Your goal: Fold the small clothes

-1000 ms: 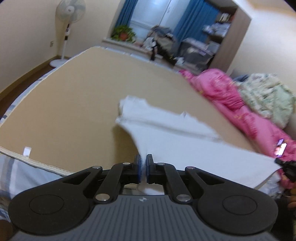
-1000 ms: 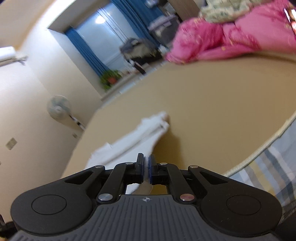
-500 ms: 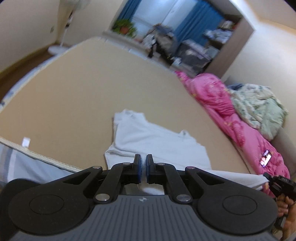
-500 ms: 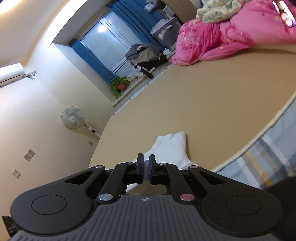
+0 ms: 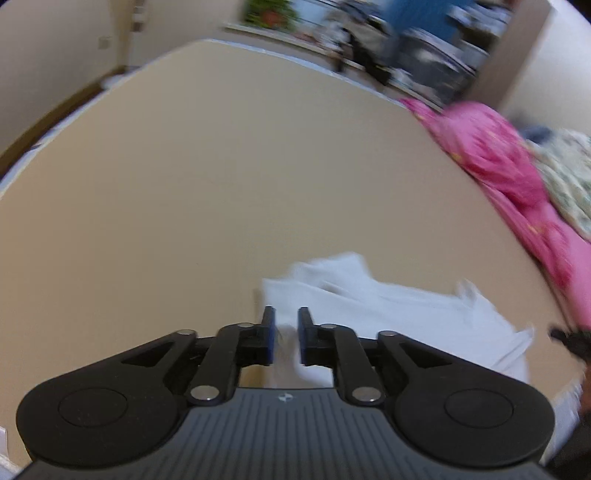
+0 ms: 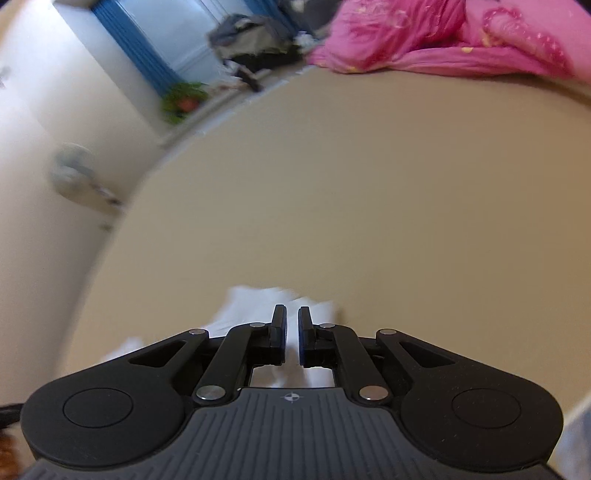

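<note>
A small white garment (image 5: 388, 314) lies bunched on the tan bed surface (image 5: 221, 184), close in front of both grippers. My left gripper (image 5: 287, 314) hangs over its left end. The jaws are opening, and the cloth shows in the gap but the pads do not press on it. In the right wrist view the garment (image 6: 251, 306) lies just beyond and under my right gripper (image 6: 292, 312). Those jaws stand barely apart and are starting to open, with white cloth still between the pads. Both views are blurred by motion.
A pink quilt (image 5: 498, 155) and a floral blanket (image 5: 569, 177) are piled along the bed's right side, and the quilt (image 6: 424, 33) also shows far off in the right wrist view. A window with blue curtains, a plant (image 6: 184, 99) and a fan (image 6: 70, 170) stand past the bed.
Both grippers swept forward over the bed and lower, carrying the garment's near edge onto the rest of the cloth. The left jaws have parted; the right ones look almost unchanged.
</note>
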Available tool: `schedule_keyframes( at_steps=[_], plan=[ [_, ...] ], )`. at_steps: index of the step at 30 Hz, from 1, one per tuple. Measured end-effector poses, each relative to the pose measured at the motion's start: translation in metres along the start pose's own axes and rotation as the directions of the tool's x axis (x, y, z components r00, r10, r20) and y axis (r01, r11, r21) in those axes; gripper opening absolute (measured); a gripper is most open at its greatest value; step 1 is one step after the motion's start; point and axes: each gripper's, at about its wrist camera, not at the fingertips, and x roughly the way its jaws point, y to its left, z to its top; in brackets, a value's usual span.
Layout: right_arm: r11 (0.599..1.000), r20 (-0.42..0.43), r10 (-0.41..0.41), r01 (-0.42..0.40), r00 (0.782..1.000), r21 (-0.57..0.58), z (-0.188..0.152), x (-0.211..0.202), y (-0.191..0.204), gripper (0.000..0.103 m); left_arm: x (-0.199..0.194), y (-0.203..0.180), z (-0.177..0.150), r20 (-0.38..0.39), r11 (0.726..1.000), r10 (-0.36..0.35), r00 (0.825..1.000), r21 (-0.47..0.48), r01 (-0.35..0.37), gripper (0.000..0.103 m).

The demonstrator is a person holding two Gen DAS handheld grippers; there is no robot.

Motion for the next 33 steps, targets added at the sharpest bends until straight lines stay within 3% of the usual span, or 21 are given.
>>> schedule_keyframes(
  at_steps=[2, 3, 4, 6, 9, 12, 18, 19, 22, 23, 26, 28, 30, 33],
  plan=[
    [0.999, -0.013, -0.022, 0.023, 1.000, 0.036, -0.011, 0.013, -0.015, 0.010, 0.009, 0.019, -0.003, -0.046, 0.997, 0.016, 0.999, -0.079, -0.019, 0.019],
    [0.998, -0.079, -0.048, 0.052, 0.996, 0.046, -0.013, 0.021, -0.018, 0.010, 0.010, 0.025, -0.003, -0.051, 0.994, 0.000, 0.999, -0.111, -0.006, 0.019],
    [0.998, -0.087, -0.041, 0.045, 0.995, 0.045, -0.013, 0.022, -0.018, 0.010, 0.010, 0.028, -0.004, -0.056, 0.993, -0.018, 0.998, -0.115, 0.012, 0.022],
    [1.000, -0.045, 0.003, -0.004, 0.999, -0.025, -0.012, 0.018, -0.009, 0.010, 0.016, 0.027, -0.007, -0.073, 0.998, -0.024, 0.997, -0.063, 0.020, 0.031],
    [0.994, -0.117, 0.011, -0.024, 0.993, -0.109, -0.019, 0.031, 0.004, 0.021, 0.034, 0.016, -0.010, -0.136, 1.000, -0.012, 0.991, 0.006, 0.013, 0.034],
    [0.980, -0.151, 0.004, -0.034, 0.988, -0.195, -0.026, 0.043, 0.017, 0.021, 0.044, -0.002, -0.008, -0.109, 0.995, 0.005, 0.994, 0.098, 0.006, 0.041],
    [0.967, -0.149, 0.026, -0.063, 0.989, -0.247, -0.025, 0.064, 0.031, 0.027, 0.058, -0.020, -0.011, -0.089, 0.991, 0.012, 0.996, 0.132, 0.000, 0.042],
    [0.964, -0.135, 0.023, -0.057, 0.991, -0.260, -0.025, 0.065, 0.035, 0.027, 0.058, -0.022, -0.012, -0.079, 0.990, 0.012, 0.997, 0.138, -0.001, 0.041],
    [0.957, -0.079, 0.041, -0.062, 0.996, -0.284, -0.023, 0.070, 0.045, 0.024, 0.059, -0.026, -0.011, -0.057, 0.987, -0.021, 0.998, 0.158, 0.030, 0.006],
    [0.955, -0.070, 0.062, -0.080, 0.996, -0.285, -0.021, 0.070, 0.045, 0.006, 0.056, -0.029, -0.010, -0.029, 0.983, -0.011, 1.000, 0.183, 0.016, 0.005],
    [0.952, 0.035, 0.084, -0.070, 0.996, -0.297, -0.013, 0.060, 0.050, 0.004, 0.041, -0.027, -0.004, 0.103, 0.983, 0.033, 0.994, 0.174, -0.051, 0.005],
    [0.974, 0.113, 0.099, -0.073, 0.989, -0.216, -0.005, 0.055, 0.045, 0.004, 0.037, -0.022, 0.001, 0.160, 0.988, 0.058, 0.985, 0.131, -0.079, 0.005],
    [0.986, 0.156, 0.048, -0.021, 0.987, -0.167, 0.001, 0.059, 0.040, 0.004, 0.042, -0.020, 0.005, 0.171, 0.989, 0.068, 0.983, 0.115, -0.089, 0.005],
    [0.987, 0.112, 0.001, 0.017, 0.994, -0.160, 0.001, 0.076, 0.038, 0.004, 0.059, -0.023, 0.006, 0.136, 0.982, 0.107, 0.985, 0.139, -0.125, 0.005]
  ],
)
